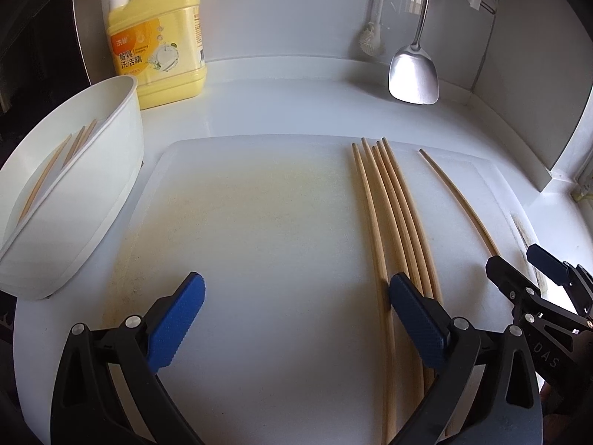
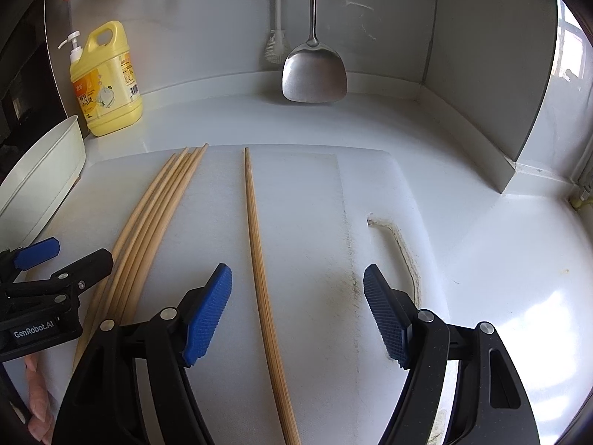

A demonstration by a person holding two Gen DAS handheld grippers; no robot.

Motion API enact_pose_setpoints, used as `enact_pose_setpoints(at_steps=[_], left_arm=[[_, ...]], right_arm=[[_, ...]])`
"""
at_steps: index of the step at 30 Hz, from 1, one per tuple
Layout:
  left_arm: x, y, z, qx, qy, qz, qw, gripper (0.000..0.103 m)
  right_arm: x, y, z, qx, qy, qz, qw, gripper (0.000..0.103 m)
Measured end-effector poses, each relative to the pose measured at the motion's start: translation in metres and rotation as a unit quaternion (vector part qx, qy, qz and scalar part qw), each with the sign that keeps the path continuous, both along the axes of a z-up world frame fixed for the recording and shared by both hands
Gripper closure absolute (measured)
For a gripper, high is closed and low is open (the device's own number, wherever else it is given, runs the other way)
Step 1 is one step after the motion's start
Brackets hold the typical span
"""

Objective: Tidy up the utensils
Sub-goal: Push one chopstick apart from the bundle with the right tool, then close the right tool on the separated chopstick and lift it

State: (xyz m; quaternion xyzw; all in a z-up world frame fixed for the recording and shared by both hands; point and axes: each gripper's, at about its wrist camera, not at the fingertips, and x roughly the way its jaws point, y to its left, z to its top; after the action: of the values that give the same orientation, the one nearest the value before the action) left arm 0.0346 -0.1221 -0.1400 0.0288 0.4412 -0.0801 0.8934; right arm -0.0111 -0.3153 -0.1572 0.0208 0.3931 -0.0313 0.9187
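Several wooden chopsticks [image 1: 393, 204] lie side by side on a white cutting board [image 1: 241, 222], and a single chopstick [image 1: 459, 200] lies apart to their right. My left gripper [image 1: 296, 280] is open; its right pad sits at the bundle's left side, with the leftmost stick just inside the jaws. In the right wrist view, my right gripper [image 2: 296, 272] is open over the board [image 2: 315, 204]. The single chopstick [image 2: 259, 259] runs untouched between its fingers, nearer the left one. The bundle [image 2: 155, 215] and left gripper [image 2: 70, 254] lie to its left. A white holder [image 1: 74, 185] at far left holds a few chopsticks [image 1: 55, 163].
A yellow dish soap bottle [image 1: 163, 37] stands behind the holder. A steel spatula [image 1: 413, 70] and a brush [image 1: 370, 40] hang on the back wall. A wall corner [image 2: 519, 129] closes off the right. A hand [image 2: 33, 389] shows at the lower left of the right wrist view.
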Motion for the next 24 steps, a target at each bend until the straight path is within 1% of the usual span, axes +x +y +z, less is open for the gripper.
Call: enact_pose_setpoints(at_steps=[1,2,4,9,12,13,14,15,17,18,19,20,21,22,23,24], left_arm=[[0.001,-0.005,-0.001,0.017,-0.002,0.000,0.9999,0.006],[0.001,-0.006,-0.001,0.020,-0.006,0.000,0.9998,0.006],[0.004,-0.005,-0.001,0.011,0.000,0.006,0.9999,0.006],[0.004,-0.003,0.000,0.013,-0.004,0.009,0.9999,0.007],[0.001,-0.003,0.001,0.012,-0.007,0.008,0.9999,0.013],[0.000,-0.003,0.001,0.012,-0.008,0.007,0.9999,0.016],[-0.001,-0.003,0.002,0.011,-0.010,0.006,0.9999,0.022],[-0.002,-0.004,0.002,0.011,-0.012,0.006,0.9998,0.024],[-0.004,-0.005,0.002,0.011,-0.015,0.004,0.9998,0.036],[-0.005,-0.006,0.002,0.012,-0.017,0.002,0.9998,0.040],[-0.006,-0.007,0.002,0.012,-0.019,0.001,0.9997,0.048],[-0.006,-0.008,0.003,0.012,-0.021,0.001,0.9997,0.058],[-0.007,-0.009,0.003,0.012,-0.022,0.000,0.9997,0.062],[-0.007,-0.009,0.002,0.013,-0.022,-0.001,0.9997,0.071],[-0.008,-0.010,0.002,0.012,-0.022,-0.003,0.9997,0.078],[-0.008,-0.011,0.003,0.013,-0.022,-0.007,0.9997,0.082]], right_arm=[[0.001,0.001,0.000,-0.001,0.000,0.001,1.000,0.033],[0.001,0.002,0.000,-0.002,0.000,0.003,1.000,0.033],[0.003,0.003,0.000,-0.001,0.000,0.003,1.000,0.033],[0.005,0.005,0.001,-0.003,-0.002,0.003,1.000,0.033],[0.005,0.008,0.000,-0.004,-0.005,0.008,1.000,0.033],[0.005,0.009,0.000,-0.006,-0.007,0.009,1.000,0.033],[0.005,0.010,0.000,-0.007,-0.008,0.011,1.000,0.035],[0.005,0.011,0.000,-0.005,-0.009,0.014,1.000,0.038],[0.005,0.012,0.001,-0.002,-0.009,0.019,1.000,0.040],[0.004,0.013,0.001,-0.003,-0.009,0.021,1.000,0.043],[0.004,0.014,0.001,-0.004,-0.010,0.026,1.000,0.045],[0.004,0.016,0.002,-0.005,-0.010,0.031,0.999,0.050],[0.003,0.017,0.002,-0.007,-0.011,0.036,0.999,0.058],[0.003,0.019,0.003,-0.010,-0.012,0.040,0.999,0.063],[0.004,0.021,0.003,-0.013,-0.012,0.044,0.999,0.073],[0.004,0.023,0.003,-0.015,-0.012,0.048,0.999,0.083]])
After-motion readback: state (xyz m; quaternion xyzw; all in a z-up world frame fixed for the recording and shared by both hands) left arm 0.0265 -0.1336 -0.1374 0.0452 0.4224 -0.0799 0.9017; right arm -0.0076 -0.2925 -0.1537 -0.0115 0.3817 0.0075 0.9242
